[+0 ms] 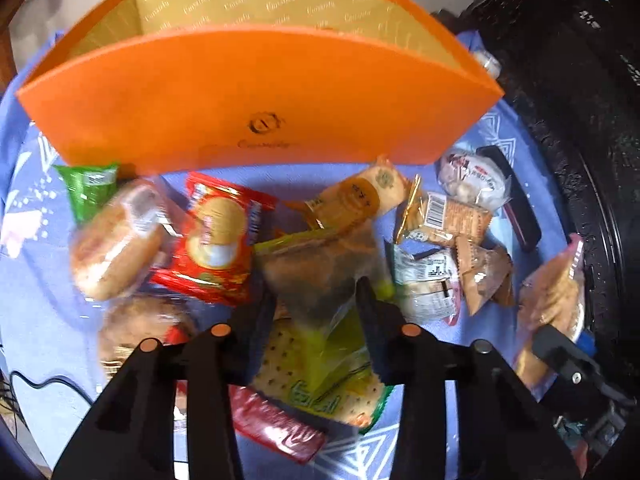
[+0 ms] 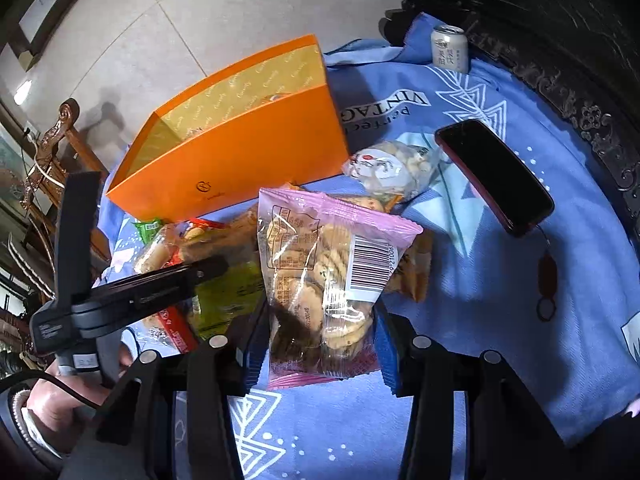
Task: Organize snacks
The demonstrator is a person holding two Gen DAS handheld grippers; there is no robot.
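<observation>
Both grippers were loaded, and the step in hand looked like carrying packets to the orange box (image 1: pixel 256 96).

In the left wrist view the left gripper (image 1: pixel 316 292) sat at the lower middle of the frame, its fingers closed on a green-edged clear packet (image 1: pixel 320 276) that looked lifted above the pile. The box filled the upper half of that frame, its open top facing up, its gold-lined far wall (image 1: pixel 260 0) visible behind the front wall.

In the right wrist view the right gripper (image 2: pixel 320 316) was clamped on the lower part of a pink cookie bag (image 2: pixel 320 272), which stood up at the centre of the frame. The box lay at the upper left there, well apart from the bag.

To do this well, each packet would probably need to be raised clear of the front wall before release, since a low approach could push the light box along the blue cloth (image 2: pixel 480 320). One hand at a time seemed wise, as the grippers were close together. The phone (image 2: pixel 496 176) and can (image 2: pixel 450 50), at the upper right, were best left alone.
</observation>
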